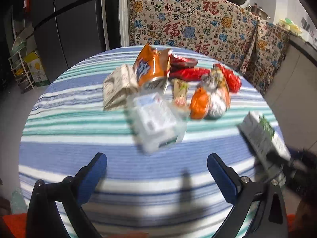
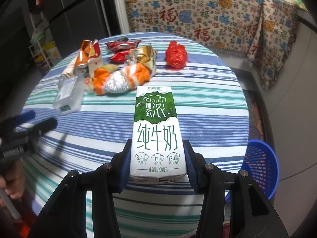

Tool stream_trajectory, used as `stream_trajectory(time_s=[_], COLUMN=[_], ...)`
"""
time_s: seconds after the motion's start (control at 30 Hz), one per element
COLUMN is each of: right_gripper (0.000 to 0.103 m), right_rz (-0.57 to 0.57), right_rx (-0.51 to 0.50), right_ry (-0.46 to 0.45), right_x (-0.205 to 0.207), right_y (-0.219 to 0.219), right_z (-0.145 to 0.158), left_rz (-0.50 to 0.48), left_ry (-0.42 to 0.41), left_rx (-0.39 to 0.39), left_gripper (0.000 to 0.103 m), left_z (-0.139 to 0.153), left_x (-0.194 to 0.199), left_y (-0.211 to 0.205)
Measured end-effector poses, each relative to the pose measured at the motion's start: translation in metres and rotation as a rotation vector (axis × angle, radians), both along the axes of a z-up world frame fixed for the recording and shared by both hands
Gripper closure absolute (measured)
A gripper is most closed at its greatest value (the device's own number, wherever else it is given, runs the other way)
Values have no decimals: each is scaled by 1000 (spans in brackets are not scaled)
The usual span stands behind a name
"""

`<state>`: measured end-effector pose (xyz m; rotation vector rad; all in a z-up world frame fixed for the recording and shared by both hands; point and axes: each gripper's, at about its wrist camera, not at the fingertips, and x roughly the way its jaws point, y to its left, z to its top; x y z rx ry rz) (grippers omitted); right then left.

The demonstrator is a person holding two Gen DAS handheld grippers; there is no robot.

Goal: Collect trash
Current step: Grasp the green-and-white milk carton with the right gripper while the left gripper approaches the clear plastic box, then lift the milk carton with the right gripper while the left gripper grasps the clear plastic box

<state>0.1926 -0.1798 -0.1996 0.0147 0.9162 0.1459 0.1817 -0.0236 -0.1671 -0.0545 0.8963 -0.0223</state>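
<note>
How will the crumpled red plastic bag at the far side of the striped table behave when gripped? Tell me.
The crumpled red plastic bag is probably floppy and light: it sits as a loose wrinkled wad, so pads would likely squash it. Its glossy film may slip. Resting alone on the striped tablecloth, it seems unlikely to roll.

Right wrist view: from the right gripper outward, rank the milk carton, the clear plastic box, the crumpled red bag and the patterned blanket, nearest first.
1. Milk carton: clamped in the right gripper, dead centre.
2. Clear plastic box: on the striped table, up and to the left.
3. Crumpled red bag: near the table's far edge, slightly right of centre.
4. Patterned blanket: hanging behind the table.
</note>
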Motion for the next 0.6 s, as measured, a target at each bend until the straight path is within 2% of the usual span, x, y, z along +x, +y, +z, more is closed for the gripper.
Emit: stream_trajectory(time_s=[0.1,0.23,0.3,0.5,0.6], right_gripper=[54,54,53,53,53], right_rz=[-7,-4,7,9,17], right_rx=[8,18,27,72,88], right_ry=[-11,-11,-10,25,54], right_x=[4,5,6,11,14], right_y=[2,10,12,1,-3], right_z=[-1,-3,-2,-4,-8], left_rz=[-4,11,33,57,-8], left_ry=[7,24,45,84,100], left_rx=[-6,95,115,31,36], left_gripper=[0,0,0,0,9], left_z=[2,-8,-18,-33,-37], left_x=[19,46,57,59,50], left_y=[-7,-21,-19,9,21])
